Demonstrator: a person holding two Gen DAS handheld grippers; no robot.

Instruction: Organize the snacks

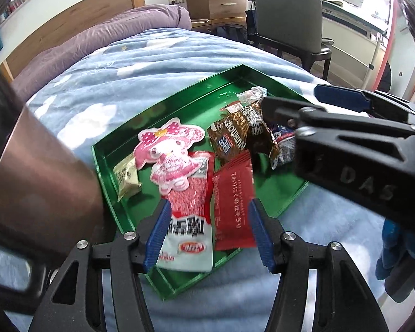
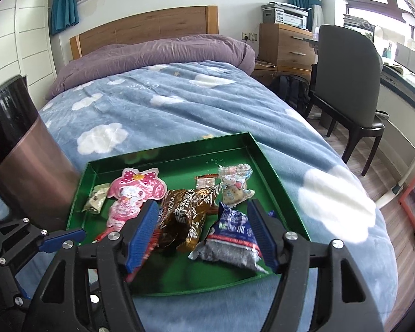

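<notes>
1. Snacks in a green tray (image 2: 274,191) on the cloud-print blanket (image 2: 157,116): pink character packet (image 2: 130,193), brown wrapper (image 2: 188,215), blue-white pouch (image 2: 229,238), red sachet (image 1: 233,207).
2. Left gripper (image 1: 210,232) above the tray's near end, jaws apart, gripping nothing.
3. Right gripper (image 2: 202,235) over the tray, jaws wide, empty.
4. Copper-coloured bin (image 2: 27,171) beside the tray.

Assorted snack packets (image 2: 188,218) in green tray (image 2: 265,160)

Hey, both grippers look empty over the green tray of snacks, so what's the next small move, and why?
Probably lower the left gripper onto the red sachet lying flat in the green tray. Its fingers stand open and hold nothing, the sachet already lies between them, and the right gripper, also open and empty, hangs over the brown packet.
</notes>
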